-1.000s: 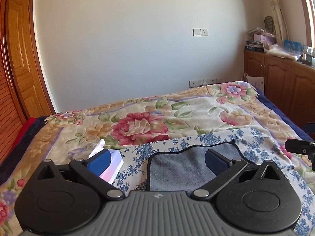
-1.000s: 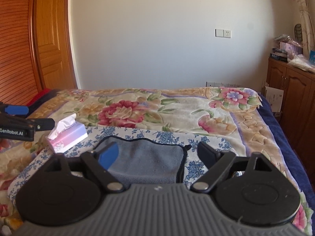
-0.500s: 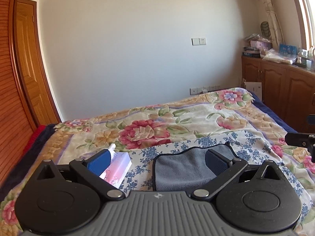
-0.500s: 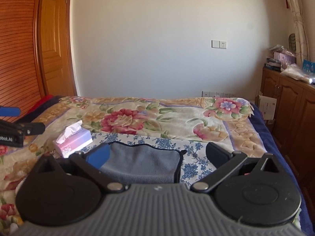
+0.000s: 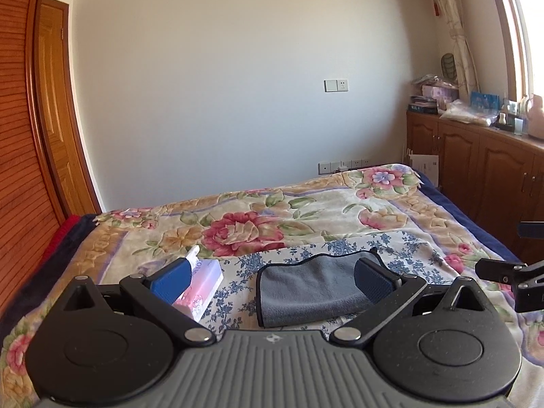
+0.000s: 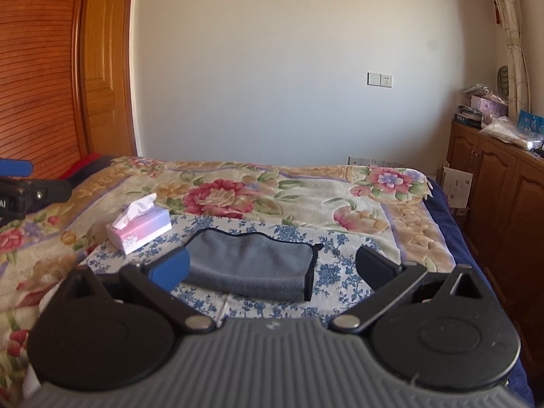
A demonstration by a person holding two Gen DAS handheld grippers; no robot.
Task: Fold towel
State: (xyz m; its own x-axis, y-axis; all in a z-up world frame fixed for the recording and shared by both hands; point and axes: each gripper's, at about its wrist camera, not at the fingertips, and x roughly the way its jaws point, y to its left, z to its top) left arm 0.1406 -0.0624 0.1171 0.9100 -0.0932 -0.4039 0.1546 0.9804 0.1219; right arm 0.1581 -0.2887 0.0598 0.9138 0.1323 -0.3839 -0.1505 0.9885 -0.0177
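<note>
A grey towel (image 5: 312,289) with a dark edge lies folded on a blue-flowered white cloth (image 5: 401,248) on the bed; it also shows in the right wrist view (image 6: 251,268). My left gripper (image 5: 272,280) is open and empty, raised above and behind the towel. My right gripper (image 6: 272,268) is open and empty, also raised clear of the towel. The right gripper's fingers show at the right edge of the left wrist view (image 5: 503,272). The left gripper shows at the left edge of the right wrist view (image 6: 27,190).
A pink tissue box (image 6: 139,229) stands on the cloth left of the towel, also in the left wrist view (image 5: 204,282). A floral blanket (image 6: 306,193) covers the bed. Wooden cabinets (image 5: 493,176) stand right, a wooden door (image 6: 105,68) left.
Both grippers have pulled back and risen from the towel, so it looks smaller and farther. Both stay open. The towel has not moved.
</note>
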